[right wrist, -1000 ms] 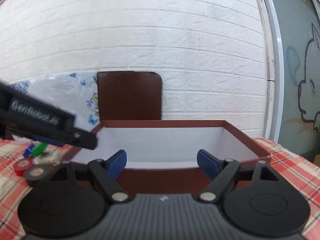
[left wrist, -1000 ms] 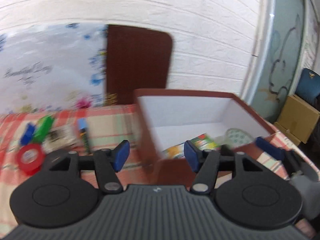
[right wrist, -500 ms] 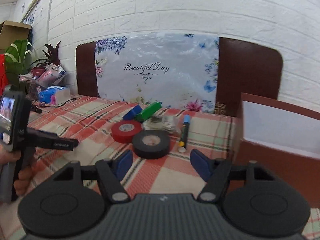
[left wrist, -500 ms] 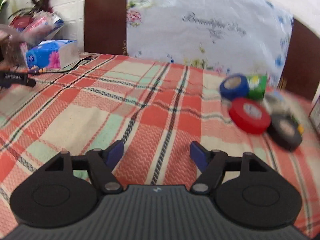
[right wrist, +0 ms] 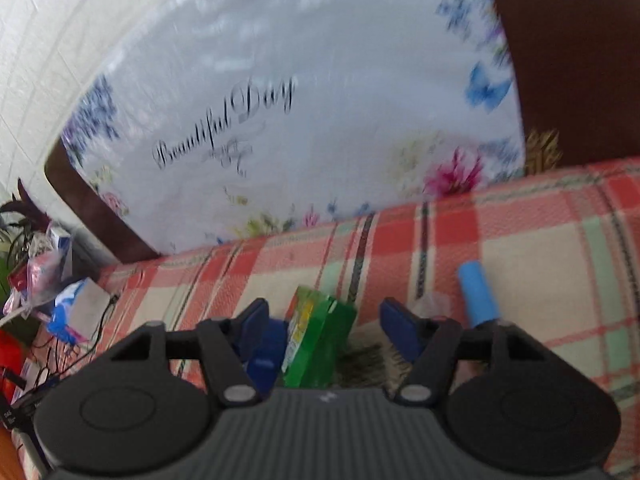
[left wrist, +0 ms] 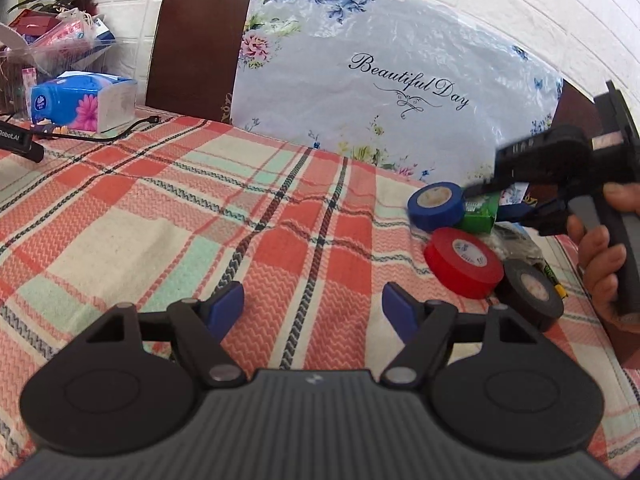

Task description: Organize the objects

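Note:
A blue tape roll (left wrist: 436,205), a red tape roll (left wrist: 464,261) and a black tape roll (left wrist: 530,294) lie together on the checked tablecloth (left wrist: 192,216), with a green box (left wrist: 480,216) behind them. My left gripper (left wrist: 312,312) is open and empty, low over bare cloth to their left. My right gripper (right wrist: 322,322) is open, its jaws either side of the green box (right wrist: 320,340), not closed on it; it also shows in the left wrist view (left wrist: 560,176). The blue roll (right wrist: 266,354) lies by its left finger. A blue-capped marker (right wrist: 478,294) lies to the right.
A floral "Beautiful Day" board (left wrist: 380,76) leans on a dark chair back (left wrist: 196,44) behind the table. A blue tissue pack (left wrist: 80,100), a cable (left wrist: 120,130) and a bag of clutter (left wrist: 60,40) sit at the far left.
My left gripper swung away from the brown box to the cloth left of the tapes. My right gripper dropped down and forward over the green box; its view is blurred by motion.

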The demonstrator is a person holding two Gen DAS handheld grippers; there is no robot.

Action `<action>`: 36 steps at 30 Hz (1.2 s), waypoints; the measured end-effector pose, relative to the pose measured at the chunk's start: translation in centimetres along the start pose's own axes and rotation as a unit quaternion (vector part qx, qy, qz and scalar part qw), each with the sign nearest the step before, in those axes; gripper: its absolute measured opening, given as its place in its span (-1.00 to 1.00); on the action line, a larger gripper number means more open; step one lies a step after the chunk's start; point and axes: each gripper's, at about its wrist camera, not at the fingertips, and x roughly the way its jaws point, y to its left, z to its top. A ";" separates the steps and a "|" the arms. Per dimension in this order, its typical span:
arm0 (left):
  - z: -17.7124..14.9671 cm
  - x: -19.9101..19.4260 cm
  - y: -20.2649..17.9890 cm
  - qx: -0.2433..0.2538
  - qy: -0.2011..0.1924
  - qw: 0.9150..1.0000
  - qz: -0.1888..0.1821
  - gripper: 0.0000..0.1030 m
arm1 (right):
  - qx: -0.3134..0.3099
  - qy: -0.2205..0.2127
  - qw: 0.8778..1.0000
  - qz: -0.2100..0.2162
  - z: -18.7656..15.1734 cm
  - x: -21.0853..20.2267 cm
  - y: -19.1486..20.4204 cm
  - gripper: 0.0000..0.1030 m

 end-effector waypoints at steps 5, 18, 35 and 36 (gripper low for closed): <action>0.2 0.1 0.5 -0.017 0.000 1.000 -0.008 0.49 | -0.008 -0.040 0.999 0.004 -2.7 -4.9 0.5 -0.61; 0.1 0.3 -0.3 0.011 0.017 1.000 -0.007 0.62 | 0.021 -0.009 1.000 -0.009 -17.7 -22.0 -8.8 -0.06; -3.1 -6.3 -15.5 0.111 0.168 0.959 -0.201 0.49 | -0.275 -0.077 0.953 -0.105 -23.6 -23.1 -3.7 0.75; -3.4 -6.1 -15.8 0.105 0.184 0.956 -0.205 0.49 | -0.283 -0.071 0.951 -0.103 -23.5 -22.5 -3.5 0.75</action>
